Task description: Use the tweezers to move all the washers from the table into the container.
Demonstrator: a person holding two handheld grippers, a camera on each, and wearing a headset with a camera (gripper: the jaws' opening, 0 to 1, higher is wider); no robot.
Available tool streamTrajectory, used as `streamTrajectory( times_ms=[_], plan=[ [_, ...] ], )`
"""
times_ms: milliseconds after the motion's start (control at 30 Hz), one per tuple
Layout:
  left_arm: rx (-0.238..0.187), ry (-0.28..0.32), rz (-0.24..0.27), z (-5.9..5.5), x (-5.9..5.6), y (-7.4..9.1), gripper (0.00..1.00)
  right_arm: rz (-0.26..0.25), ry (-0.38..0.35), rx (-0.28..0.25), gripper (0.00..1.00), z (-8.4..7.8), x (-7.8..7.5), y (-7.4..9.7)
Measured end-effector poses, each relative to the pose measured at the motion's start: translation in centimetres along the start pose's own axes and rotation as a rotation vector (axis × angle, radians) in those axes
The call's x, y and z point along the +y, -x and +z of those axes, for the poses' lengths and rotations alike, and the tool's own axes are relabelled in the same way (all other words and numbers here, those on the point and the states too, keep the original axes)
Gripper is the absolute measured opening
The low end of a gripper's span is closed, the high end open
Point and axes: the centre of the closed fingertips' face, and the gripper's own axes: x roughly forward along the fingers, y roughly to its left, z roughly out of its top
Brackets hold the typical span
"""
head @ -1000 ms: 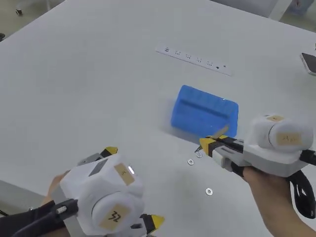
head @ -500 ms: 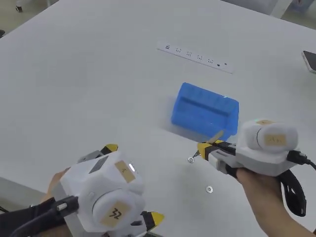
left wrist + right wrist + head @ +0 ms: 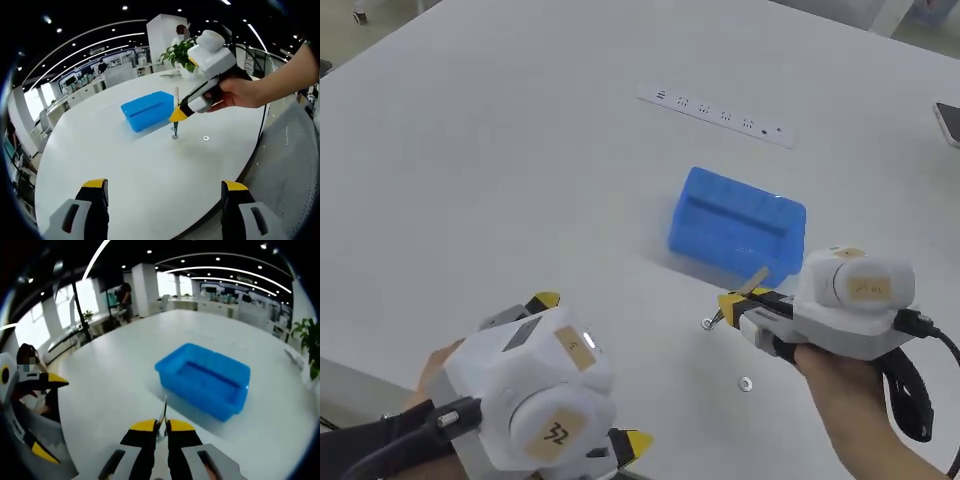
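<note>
A blue container (image 3: 735,228) stands on the white table (image 3: 520,170). My right gripper (image 3: 728,303) is shut on the tweezers (image 3: 756,281), just in front of the container. The tweezers' tip points down at a small washer (image 3: 707,323). A second washer (image 3: 746,384) lies nearer to me. In the left gripper view the tweezers (image 3: 175,125) stand almost upright with the tip touching or just above a washer (image 3: 174,136), and the other washer (image 3: 206,137) lies to the right. My left gripper (image 3: 587,370) hovers open at the lower left, holding nothing. The right gripper view looks over the tweezers (image 3: 163,412) at the container (image 3: 205,377).
A white power strip (image 3: 713,112) lies behind the container. A phone (image 3: 950,122) sits at the right edge. The table's near edge (image 3: 360,375) runs past the left gripper. A person sits at the left in the right gripper view.
The right gripper has drawn a little toward me and lowered, bringing the tweezers' tip down by the nearer-left washer. The left gripper has hardly moved.
</note>
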Motion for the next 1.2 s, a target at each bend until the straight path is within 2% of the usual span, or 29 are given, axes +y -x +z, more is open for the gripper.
streamTrajectory(
  times_ms=[133,200,300,600,833,967,1067,1200],
  plan=[
    [0.003,-0.002,-0.002,0.0,0.0,0.0,0.95,0.003,0.002,-0.004,0.04,0.2,0.4,-0.1],
    [0.003,-0.003,-0.003,0.0,-0.1,0.0,0.95,0.001,0.022,0.010,0.04,-0.2,0.5,-0.3],
    [0.005,-0.005,-0.004,-0.1,-0.1,0.0,0.95,-0.009,0.056,0.003,0.04,-0.2,0.7,0.0],
    [0.007,-0.009,-0.007,-0.1,-0.2,0.0,0.95,-0.017,0.113,0.014,0.03,-1.0,0.5,0.2],
    [0.004,-0.005,-0.001,0.0,0.0,0.0,0.95,-0.027,0.090,0.037,0.03,-0.7,0.5,0.0],
    [0.001,-0.001,0.005,0.0,0.1,0.1,0.95,-0.023,0.110,0.070,0.02,-0.5,0.7,-0.1],
    [0.001,-0.002,0.007,0.0,0.1,0.1,0.95,-0.018,0.110,0.064,0.02,0.0,0.8,0.2],
    [0.000,0.000,0.009,0.0,0.2,0.1,0.95,-0.003,0.071,0.037,0.02,1.2,0.9,0.9]
  ],
)
